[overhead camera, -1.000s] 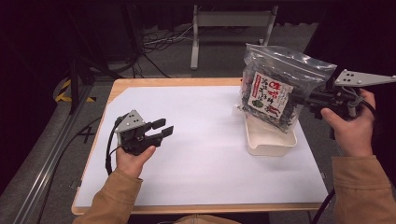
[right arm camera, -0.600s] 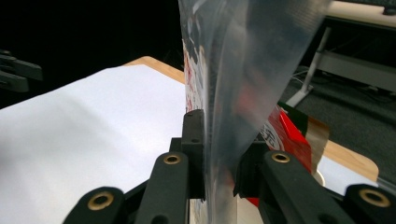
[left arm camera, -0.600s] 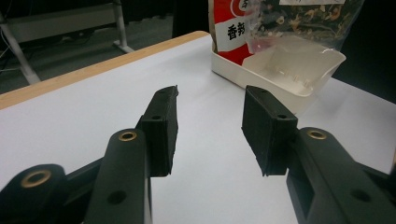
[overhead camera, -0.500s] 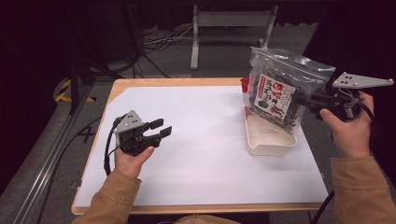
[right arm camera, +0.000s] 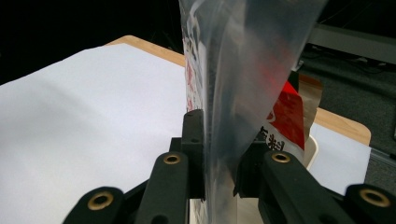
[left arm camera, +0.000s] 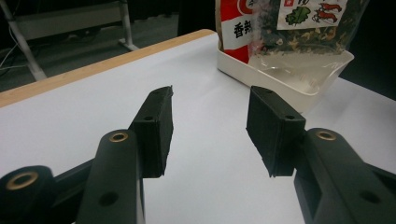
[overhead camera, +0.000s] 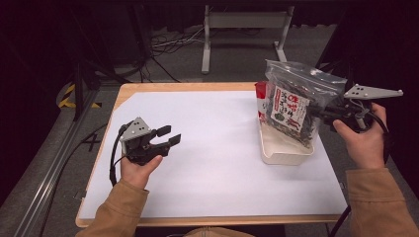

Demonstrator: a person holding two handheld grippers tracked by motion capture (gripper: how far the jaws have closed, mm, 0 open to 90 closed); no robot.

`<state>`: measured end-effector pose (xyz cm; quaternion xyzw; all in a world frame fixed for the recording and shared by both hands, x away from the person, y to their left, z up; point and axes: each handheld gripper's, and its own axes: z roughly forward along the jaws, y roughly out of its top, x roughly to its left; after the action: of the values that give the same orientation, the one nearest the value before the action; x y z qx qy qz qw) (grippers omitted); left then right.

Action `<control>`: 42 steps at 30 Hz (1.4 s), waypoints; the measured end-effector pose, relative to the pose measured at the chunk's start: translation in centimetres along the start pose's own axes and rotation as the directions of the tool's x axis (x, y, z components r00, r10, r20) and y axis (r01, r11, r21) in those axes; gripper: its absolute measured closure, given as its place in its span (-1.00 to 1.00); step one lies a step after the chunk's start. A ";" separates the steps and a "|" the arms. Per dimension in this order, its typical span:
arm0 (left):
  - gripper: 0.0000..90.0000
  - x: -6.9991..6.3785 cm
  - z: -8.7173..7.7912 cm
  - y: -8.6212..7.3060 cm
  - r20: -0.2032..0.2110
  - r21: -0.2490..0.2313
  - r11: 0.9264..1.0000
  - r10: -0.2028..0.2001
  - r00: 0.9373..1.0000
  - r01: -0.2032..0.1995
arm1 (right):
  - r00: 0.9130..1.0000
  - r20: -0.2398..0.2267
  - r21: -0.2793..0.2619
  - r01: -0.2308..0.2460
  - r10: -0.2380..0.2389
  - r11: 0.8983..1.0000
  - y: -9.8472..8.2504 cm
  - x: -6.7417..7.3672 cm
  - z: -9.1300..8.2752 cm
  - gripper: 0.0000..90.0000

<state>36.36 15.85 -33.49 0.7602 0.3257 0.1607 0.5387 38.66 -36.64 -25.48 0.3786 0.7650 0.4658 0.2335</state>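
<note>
Clear plastic, the bag [overhead camera: 294, 106] hangs over the white tray [overhead camera: 284, 150] at three o'clock, clamped in the right gripper [overhead camera: 330, 111] jaws (a red packet [overhead camera: 260, 98] stands behind). The left gripper [overhead camera: 168, 137], at nine o'clock on the counter [overhead camera: 217, 163], has jaws apart, just been opening, nothing between.

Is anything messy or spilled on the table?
Nothing is spilled. The clear snack bag hangs tilted, its lower end in the white tray, because the right tongs pinch its side. A red packet stands in the tray behind it. The left tongs hover open, holding nothing.

Bag [overhead camera: 296, 111] lower, into tray [overhead camera: 284, 153]
</note>
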 end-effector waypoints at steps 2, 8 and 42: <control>0.13 0.1 0.0 0.0 -0.002 -0.003 1.000 0.004 1.000 -0.004 | 1.000 0.001 0.005 0.000 0.000 1.000 -0.2 -0.1 0.2 0.72; 0.12 0.2 -0.2 0.1 -0.003 -0.003 1.000 -0.005 1.000 0.005 | 1.000 0.002 0.019 -0.007 0.007 1.000 -1.2 -0.2 0.7 0.72; 0.08 0.4 -0.3 0.0 -0.011 0.002 1.000 -0.006 1.000 0.006 | 0.998 0.012 0.068 -0.056 0.055 0.996 -4.9 -0.3 3.3 0.70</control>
<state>36.45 16.32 -33.42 0.7590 0.3311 0.1628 0.5365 39.38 -36.46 -31.28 0.4099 0.7683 0.4439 0.2113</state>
